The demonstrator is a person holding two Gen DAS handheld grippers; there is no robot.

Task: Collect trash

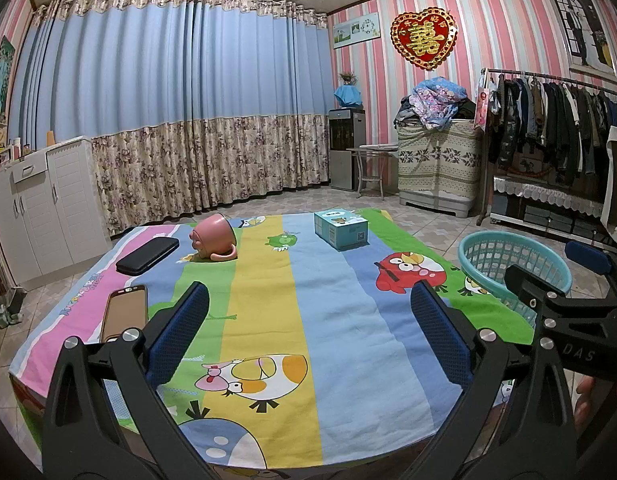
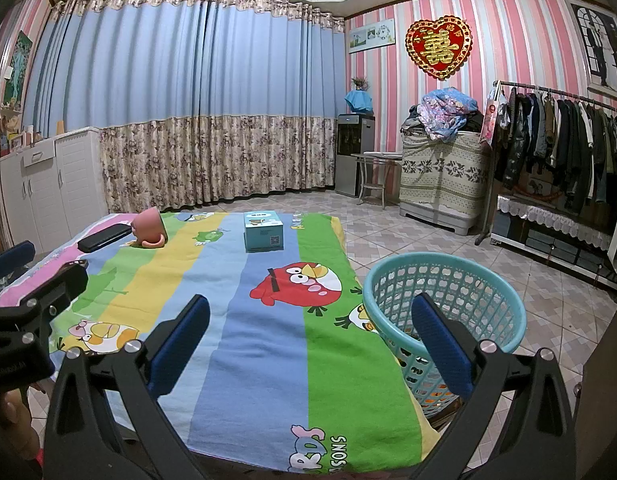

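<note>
The table wears a striped cartoon-bird cloth (image 1: pixel 268 320). On its far side lie a tipped pink mug (image 1: pixel 212 240), a black case (image 1: pixel 148 255) and a light-blue tissue box (image 1: pixel 340 228). A phone with a brown back (image 1: pixel 122 316) lies near the left edge. A teal mesh basket (image 2: pixel 388 270) stands on the floor at the table's right side, and something orange shows through its lower holes. My left gripper (image 1: pixel 310 292) hovers open over the cloth's near middle, holding nothing. My right gripper (image 2: pixel 311 304) is open too, with its right finger in front of the basket.
White cabinets (image 1: pixel 48 200) stand at the left, and curtains (image 1: pixel 188 100) cover the back wall. A water dispenser (image 2: pixel 354 152), a covered chest piled with bedding (image 2: pixel 440 168) and a clothes rack (image 2: pixel 556 140) line the right wall. Tiled floor lies between the table and the rack.
</note>
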